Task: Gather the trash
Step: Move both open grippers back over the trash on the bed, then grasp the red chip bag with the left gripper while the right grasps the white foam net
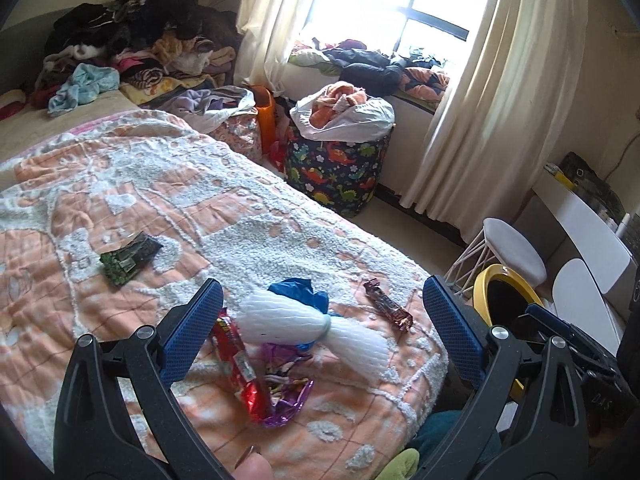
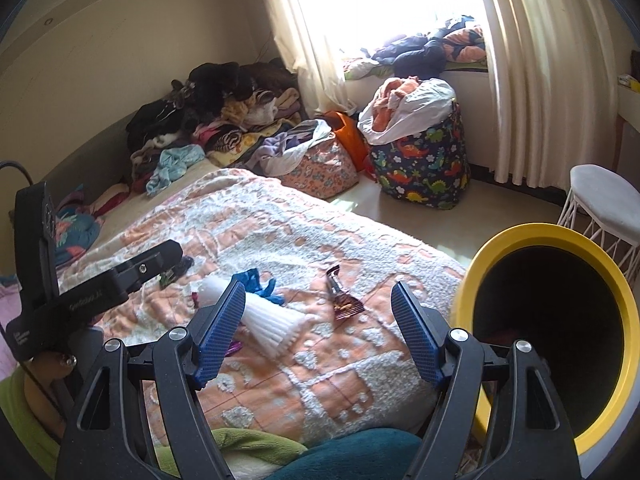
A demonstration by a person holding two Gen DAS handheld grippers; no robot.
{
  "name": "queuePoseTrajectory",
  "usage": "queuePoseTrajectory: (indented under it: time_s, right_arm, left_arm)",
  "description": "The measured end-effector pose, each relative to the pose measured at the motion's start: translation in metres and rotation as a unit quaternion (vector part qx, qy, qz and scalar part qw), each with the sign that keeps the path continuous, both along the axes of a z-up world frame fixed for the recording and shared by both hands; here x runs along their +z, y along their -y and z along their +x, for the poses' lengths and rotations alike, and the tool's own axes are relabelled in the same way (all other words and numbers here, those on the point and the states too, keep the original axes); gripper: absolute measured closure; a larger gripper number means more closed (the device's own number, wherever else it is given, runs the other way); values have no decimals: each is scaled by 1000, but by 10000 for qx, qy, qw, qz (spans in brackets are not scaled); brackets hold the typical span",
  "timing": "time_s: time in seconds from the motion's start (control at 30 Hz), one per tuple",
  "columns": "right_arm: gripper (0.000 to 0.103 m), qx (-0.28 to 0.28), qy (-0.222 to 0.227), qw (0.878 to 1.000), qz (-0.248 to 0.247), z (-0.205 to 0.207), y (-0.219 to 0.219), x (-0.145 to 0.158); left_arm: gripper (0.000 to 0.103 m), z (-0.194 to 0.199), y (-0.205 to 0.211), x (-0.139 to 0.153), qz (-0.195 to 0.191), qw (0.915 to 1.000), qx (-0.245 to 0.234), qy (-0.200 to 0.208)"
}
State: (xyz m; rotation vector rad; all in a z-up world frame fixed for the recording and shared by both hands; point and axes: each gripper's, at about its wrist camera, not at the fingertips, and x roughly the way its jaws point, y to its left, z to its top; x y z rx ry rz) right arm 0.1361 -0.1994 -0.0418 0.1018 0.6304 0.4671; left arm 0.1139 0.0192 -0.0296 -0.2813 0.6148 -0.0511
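Note:
Several pieces of trash lie on the orange-and-white blanket [image 1: 160,184]. They are a white foam net [image 1: 304,324], a blue wrapper [image 1: 300,292], a red wrapper [image 1: 240,364], a purple foil wrapper [image 1: 286,392], a brown candy wrapper [image 1: 388,310] and a green-black packet [image 1: 130,258]. My left gripper [image 1: 324,320] hangs open over the foam net and holds nothing. My right gripper [image 2: 318,320] is open and empty above the bed's edge, with the foam net [image 2: 264,320] and brown wrapper [image 2: 342,296] ahead of it. A yellow-rimmed bin [image 2: 600,264] stands just right of it.
A dinosaur-print hamper [image 1: 336,168] full of laundry and a floral bag [image 2: 324,164] stand on the floor by the curtains. A white stool [image 2: 604,204] is behind the bin. Piled clothes [image 1: 140,40] cover the bed's far end. Green and teal fabric [image 2: 352,452] lies below the grippers.

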Motion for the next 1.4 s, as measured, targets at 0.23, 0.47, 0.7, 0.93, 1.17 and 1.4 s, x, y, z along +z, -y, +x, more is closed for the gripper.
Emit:
queuePoseTrajectory:
  time_s: [0.23, 0.47, 0.7, 0.93, 1.17, 1.4]
  right_arm:
    - [30, 252, -80, 9995, -199, 3, -28, -8]
    - [30, 615, -298, 9960, -567, 16, -60, -27]
    - [30, 890, -657, 9900, -881, 35, -90, -54]
    - [45, 1024, -1186, 9807, -1170, 57, -109, -78]
    - [82, 1006, -1568, 9790, -828, 66, -98, -90]
    - [86, 822, -1314, 9868, -460, 57, -80, -77]
  left_arm:
    - [11, -6, -34, -14, -93, 9991, 341, -252]
    - [19, -11, -65, -35, -295, 9959, 563, -649]
    - [46, -12, -78, -60, -870, 9893, 356, -1112]
    - [52, -8, -71, -82, -1432, 9785, 72, -1485]
    - [62, -3, -62, -98, -1644, 9711, -86, -1727]
    - [86, -3, -63, -104, -1763, 9679, -104, -1791]
